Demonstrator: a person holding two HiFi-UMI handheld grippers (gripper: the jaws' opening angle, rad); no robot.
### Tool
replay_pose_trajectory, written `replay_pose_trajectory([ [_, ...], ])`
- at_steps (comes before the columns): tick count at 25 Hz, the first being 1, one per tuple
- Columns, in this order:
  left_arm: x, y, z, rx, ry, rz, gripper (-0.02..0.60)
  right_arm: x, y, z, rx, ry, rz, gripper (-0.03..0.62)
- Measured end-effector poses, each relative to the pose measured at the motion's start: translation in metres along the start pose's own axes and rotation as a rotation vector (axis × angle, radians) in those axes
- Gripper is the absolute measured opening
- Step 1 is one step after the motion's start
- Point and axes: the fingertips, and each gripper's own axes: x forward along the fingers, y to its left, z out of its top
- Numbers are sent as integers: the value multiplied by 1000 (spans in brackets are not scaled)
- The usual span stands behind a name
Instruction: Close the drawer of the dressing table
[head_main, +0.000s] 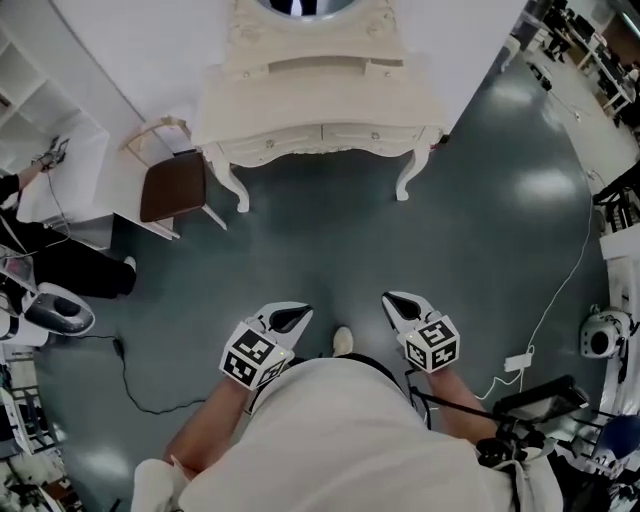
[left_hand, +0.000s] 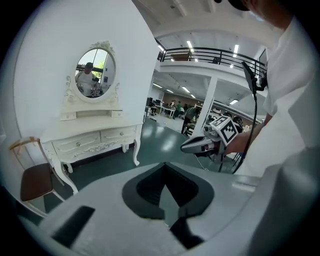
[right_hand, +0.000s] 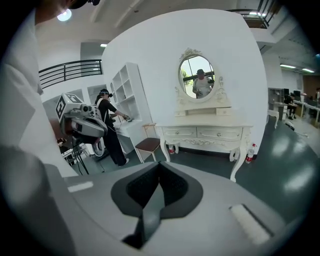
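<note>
Cream dressing table (head_main: 320, 110); black-white markers on left tool (head_main: 300, 314), right tool (head_main: 395, 300).

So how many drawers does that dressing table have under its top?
2: left drawer and right drawer, side by side under the dressing table's top. The little tier below the mirror may hold more.

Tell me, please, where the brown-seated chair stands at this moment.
In the head view the chair stands at upper left, just beside the left end of the dressing table, between it and the white shelf unit.
</note>
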Motion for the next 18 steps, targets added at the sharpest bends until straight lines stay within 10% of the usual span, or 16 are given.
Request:
replay_pose_trajectory([
  [3, 26, 13, 21, -7, -11, 12, 3, 7, -36, 6, 5, -10, -2, 88],
  [9, 58, 33, 49, -15, -6, -6, 3, 25, -83, 16, 39, -4, -36, 69],
  [18, 127, 191, 94, -27, -17, -77, 3, 144, -175, 73, 104, 18, -142, 49],
])
